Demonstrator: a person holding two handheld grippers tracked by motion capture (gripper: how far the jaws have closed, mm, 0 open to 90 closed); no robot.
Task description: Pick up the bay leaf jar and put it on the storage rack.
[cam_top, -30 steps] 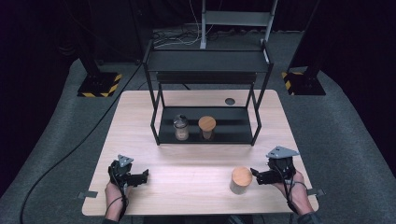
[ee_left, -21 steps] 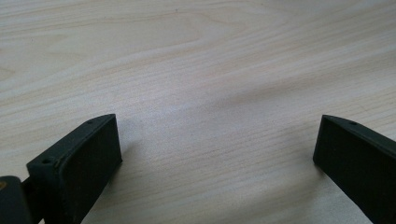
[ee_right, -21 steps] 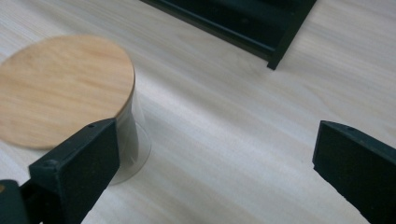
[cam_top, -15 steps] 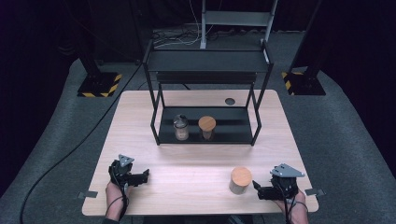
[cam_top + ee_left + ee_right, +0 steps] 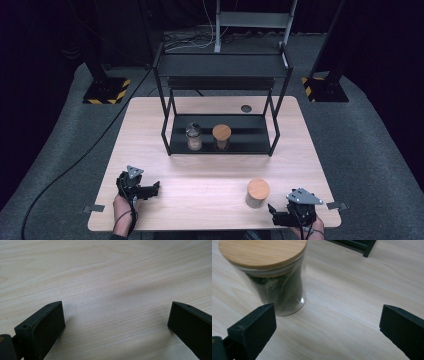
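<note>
Glass jar (image 5: pixel 277 280) with a wooden lid, its top cut off in the right gripper view, stands just beside the wide-jawed right gripper (image 5: pixel 325 327); the left gripper (image 5: pixel 116 326), well apart from the jar, gapes over bare table (image 5: pixel 105 277).

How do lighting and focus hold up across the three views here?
High view: the table is evenly lit, its surroundings fall into darkness, and the image is soft. Left gripper view: sharp wood grain, with a faint shadow between the open jaws. Right gripper view: the jar is fairly sharp, with small glints low on the glass.
</note>
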